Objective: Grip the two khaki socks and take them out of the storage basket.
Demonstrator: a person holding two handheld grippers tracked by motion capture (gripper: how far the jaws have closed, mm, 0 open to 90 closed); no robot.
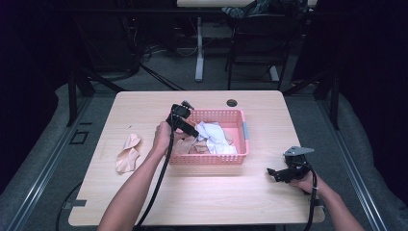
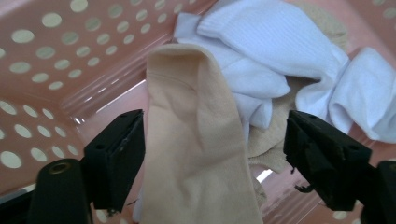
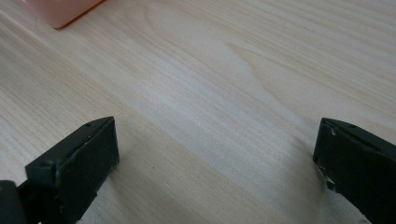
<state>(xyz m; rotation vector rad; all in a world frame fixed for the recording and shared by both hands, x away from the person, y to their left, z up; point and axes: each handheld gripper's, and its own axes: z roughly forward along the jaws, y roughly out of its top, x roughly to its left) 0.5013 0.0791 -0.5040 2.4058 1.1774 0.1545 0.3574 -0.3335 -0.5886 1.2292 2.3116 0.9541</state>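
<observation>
A pink perforated basket stands mid-table with white socks and beige ones inside. My left gripper reaches into its left end. In the left gripper view its jaws are open on either side of a beige sock that lies over the white socks without being squeezed. Another beige sock lies on the table left of the basket. My right gripper hovers low over the bare table at the right front, open with nothing between its jaws.
The wooden table has a cable hole at its back edge. A corner of the pink basket shows in the right gripper view. Dark frames and chair legs stand behind the table.
</observation>
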